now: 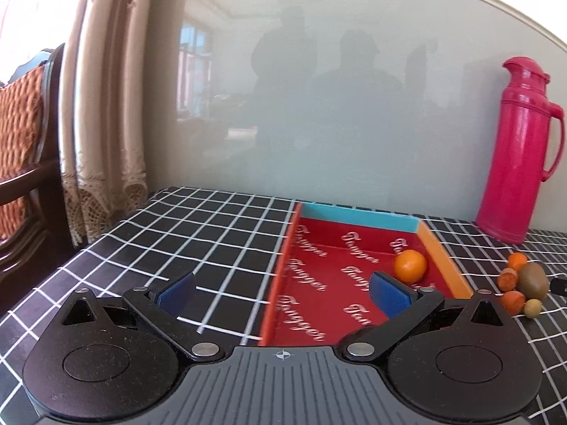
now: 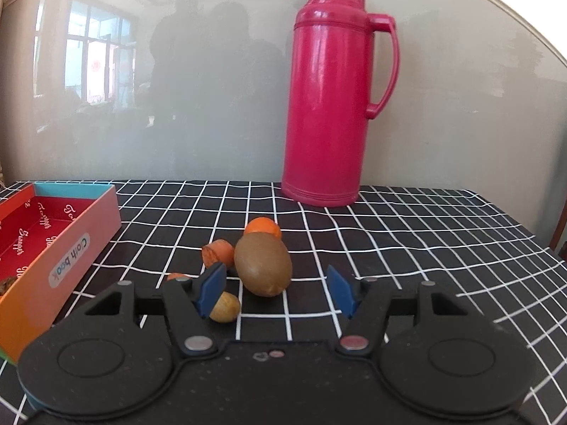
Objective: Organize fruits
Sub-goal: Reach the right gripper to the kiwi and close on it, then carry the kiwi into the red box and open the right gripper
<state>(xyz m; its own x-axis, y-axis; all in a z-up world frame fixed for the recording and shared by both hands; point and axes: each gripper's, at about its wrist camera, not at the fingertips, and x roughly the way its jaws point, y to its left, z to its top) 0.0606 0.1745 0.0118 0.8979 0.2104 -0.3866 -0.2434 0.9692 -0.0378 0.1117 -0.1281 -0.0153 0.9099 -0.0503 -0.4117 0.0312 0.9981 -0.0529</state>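
One round orange fruit (image 1: 410,265) sits against the red cardboard tray's (image 1: 280,276) right wall; my left gripper (image 1: 283,292) and right gripper (image 2: 276,288) both spread empty, brown oval kiwi (image 2: 263,264) just ahead.

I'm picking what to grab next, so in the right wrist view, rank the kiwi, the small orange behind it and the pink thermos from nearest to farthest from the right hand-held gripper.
1. Kiwi: just ahead of the open right hand-held gripper, slightly left of centre.
2. Small orange: directly behind the kiwi.
3. Pink thermos: far back by the wall, to the right.
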